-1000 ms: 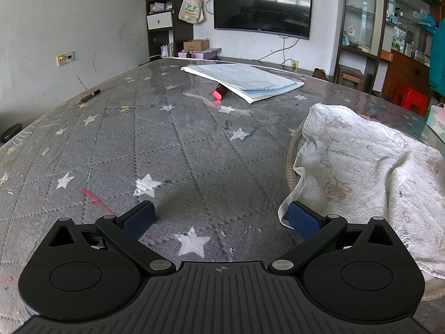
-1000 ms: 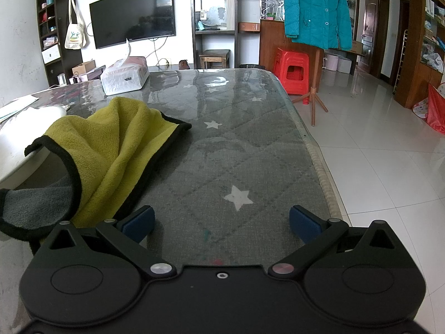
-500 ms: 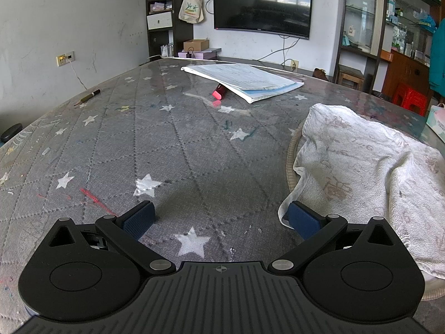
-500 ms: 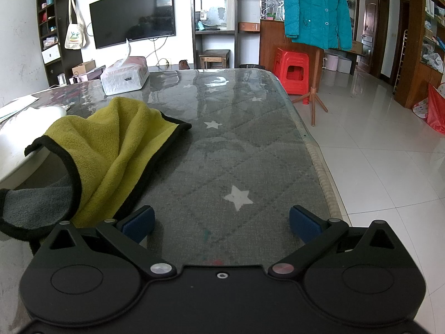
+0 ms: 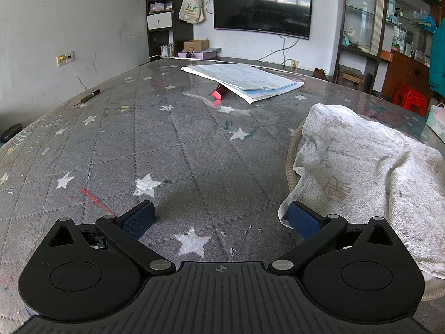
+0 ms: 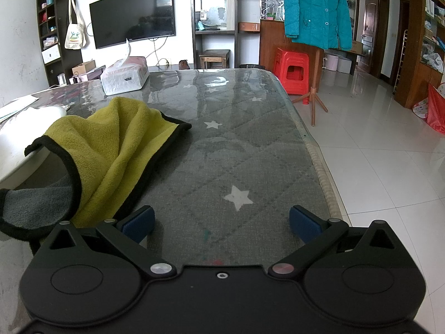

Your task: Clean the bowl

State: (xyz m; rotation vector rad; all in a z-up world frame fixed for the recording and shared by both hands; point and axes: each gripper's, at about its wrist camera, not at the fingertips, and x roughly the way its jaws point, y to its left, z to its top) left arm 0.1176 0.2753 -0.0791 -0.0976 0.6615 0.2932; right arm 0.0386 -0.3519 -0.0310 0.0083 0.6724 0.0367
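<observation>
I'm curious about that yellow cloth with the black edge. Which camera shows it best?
The right wrist view. There the yellow cloth lies in folds on the table, just left of the open right hand-held gripper, its grey underside showing. The left wrist view shows none of it, only a white towel.

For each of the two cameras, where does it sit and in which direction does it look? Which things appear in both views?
Left wrist view: sits on the left gripper, low over the table, facing the wall television; its open fingers show, and the white towel over the bowl lies to the right.
Right wrist view: sits on the right gripper, looking along the table toward the teal jacket; its open fingers show, the yellow cloth to the left.
Shared: the table, television, tote bag and red stool.
</observation>
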